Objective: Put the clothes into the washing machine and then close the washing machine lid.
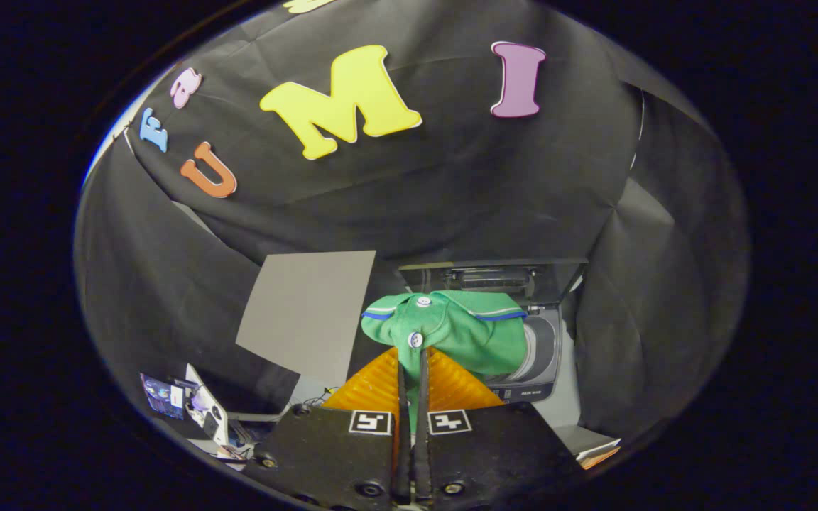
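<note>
- While the claw (412,355) was clenched, its two orange fingers (370,387) met almost flat against each other with a fold of the green shirt (451,330) pinched in the thin seam between them.
- The shirt hung bunched just ahead of the fingertips, its collar with the blue and white stripe (501,314) turned up and two white buttons (416,339) showing, one right at the tips.
- The cloth sat in front of the washing machine (544,355), covering the near left part of its opening; whether the hem touched the rim could not be told.
- The machine's lid (494,275) stood raised behind the shirt, its upper edge level and its underside facing forward.
- To the right of the shirt, the grey curved wall of the drum (542,348) stayed uncovered, leaving open room on that side of the mouth.
- The control panel (530,390) formed the machine's near edge, just beyond the right finger.
- A grey board (306,312) leaned left of the machine, its right edge close beside the shirt.
- Small clutter (196,408) lay low to the left, well apart from the machine.
- Black booth cloth (657,305) closed in tightly on the machine's right side.
</note>
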Available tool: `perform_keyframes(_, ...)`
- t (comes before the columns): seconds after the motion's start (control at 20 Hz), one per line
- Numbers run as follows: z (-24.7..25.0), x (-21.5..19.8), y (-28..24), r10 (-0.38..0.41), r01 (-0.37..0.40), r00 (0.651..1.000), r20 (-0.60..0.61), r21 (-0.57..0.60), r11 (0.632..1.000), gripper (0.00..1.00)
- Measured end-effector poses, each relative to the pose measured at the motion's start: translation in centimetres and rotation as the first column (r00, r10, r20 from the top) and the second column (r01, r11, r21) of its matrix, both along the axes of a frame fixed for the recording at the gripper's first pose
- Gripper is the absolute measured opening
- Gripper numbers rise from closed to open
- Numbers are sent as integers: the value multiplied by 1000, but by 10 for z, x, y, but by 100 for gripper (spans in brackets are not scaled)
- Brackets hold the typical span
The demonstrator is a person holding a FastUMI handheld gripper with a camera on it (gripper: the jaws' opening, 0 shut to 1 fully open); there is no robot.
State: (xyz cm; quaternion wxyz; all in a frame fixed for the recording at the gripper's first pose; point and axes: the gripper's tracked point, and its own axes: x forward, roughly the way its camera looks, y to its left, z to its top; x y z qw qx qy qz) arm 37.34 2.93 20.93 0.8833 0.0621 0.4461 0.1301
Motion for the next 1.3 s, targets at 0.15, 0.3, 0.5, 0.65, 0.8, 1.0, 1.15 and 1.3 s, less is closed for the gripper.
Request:
perform_keyframes(0.15,-29,14,-10,5,-5,1000,-21,2,1000,6)
perform_keyframes(0.3,-58,30,-17,3,-2,999,-37,16,1000,6)
perform_keyframes(0.5,-97,46,-34,-4,3,999,-50,-19,1000,6)
perform_keyframes(0.65,-118,55,-44,-26,24,998,-54,-33,999,6)
perform_keyframes(0.8,-142,66,-52,-32,29,998,-56,-53,998,6)
perform_keyframes(1.0,-173,81,-59,-37,34,998,-46,-72,997,6)
perform_keyframes(1.15,-196,83,-56,-58,56,997,-46,-47,997,6)
perform_keyframes(1.3,-217,89,-59,-67,65,997,-32,-50,997,6)
